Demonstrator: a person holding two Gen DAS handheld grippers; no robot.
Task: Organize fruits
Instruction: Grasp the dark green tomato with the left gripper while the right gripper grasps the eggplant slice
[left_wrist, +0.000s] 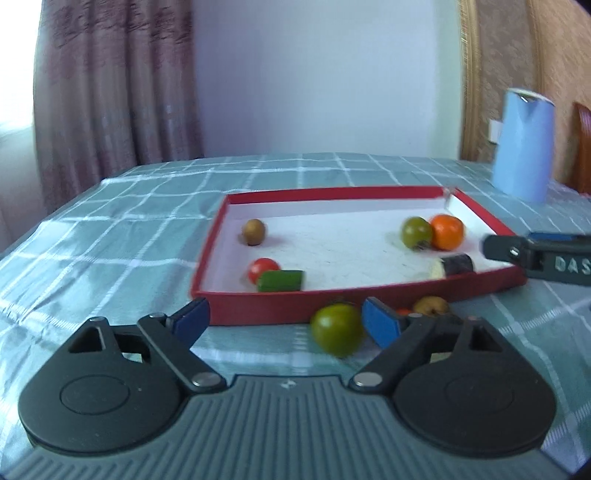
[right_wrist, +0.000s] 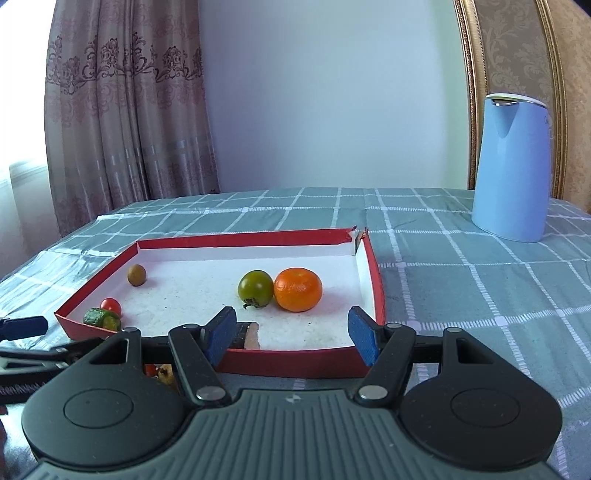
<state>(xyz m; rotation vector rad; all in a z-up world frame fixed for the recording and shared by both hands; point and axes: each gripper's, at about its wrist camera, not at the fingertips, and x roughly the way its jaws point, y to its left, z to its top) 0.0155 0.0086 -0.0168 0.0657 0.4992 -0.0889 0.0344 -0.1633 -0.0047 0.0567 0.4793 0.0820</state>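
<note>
though blurred, round green tomato

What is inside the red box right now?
In the red box: an orange, a green tomato, a brown fruit, a red tomato, a cucumber piece, and a dark-skinned piece that the right gripper partly hides.

Surface: teal cloth with a white grid covering the table.
Tray: shallow red cardboard tray with a white floor, far right corner torn.
Right side of tray: round orange mandarin touching a green tomato with a dried calyx.
Left side of tray: small brown round fruit by the far wall; small red cherry tomato against a green cucumber chunk.
Right gripper: blue-padded jaws apart over the tray's near edge, nothing between them.
Left edge: part of the other gripper.
Background: pale blue plastic kettle, patterned pink curtain.
</note>
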